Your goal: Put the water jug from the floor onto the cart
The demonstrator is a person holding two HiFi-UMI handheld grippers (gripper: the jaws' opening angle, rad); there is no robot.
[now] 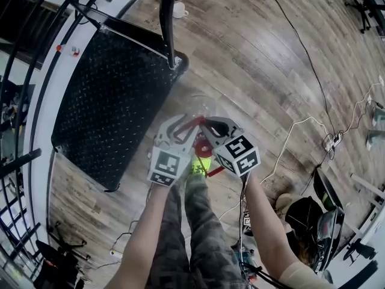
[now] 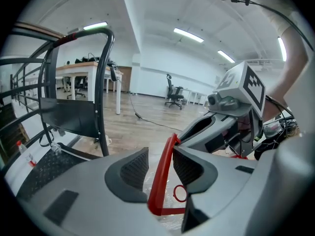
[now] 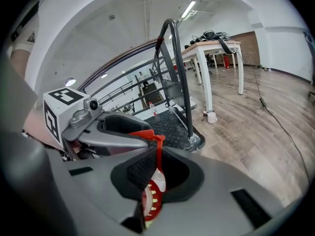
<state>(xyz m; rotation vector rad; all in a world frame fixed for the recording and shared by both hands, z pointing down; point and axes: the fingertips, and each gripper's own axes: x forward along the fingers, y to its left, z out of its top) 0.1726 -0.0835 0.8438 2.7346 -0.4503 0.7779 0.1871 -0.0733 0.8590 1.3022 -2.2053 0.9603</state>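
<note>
A clear water jug (image 1: 203,105) stands on the wood floor under both grippers, with a red cap (image 3: 152,196) and a thin red handle (image 2: 165,167). My right gripper (image 3: 156,167) is shut on that handle, the strap pinched between its dark pads. The same strap runs up between the jaws of my left gripper (image 2: 162,167); it lies against the right pad (image 2: 189,165), with a gap to the left pad. In the head view both grippers meet tip to tip over the jug, left gripper (image 1: 190,125) and right gripper (image 1: 206,125). The black cart (image 1: 108,101) sits just left of the jug.
The cart's upright push handle (image 1: 167,17) rises at its near corner. A white mug (image 1: 178,9) stands on the floor beyond it. Cables and a power strip (image 1: 334,140) lie on the right, and black railings (image 1: 18,161) run along the left. Tables and office chairs stand farther off.
</note>
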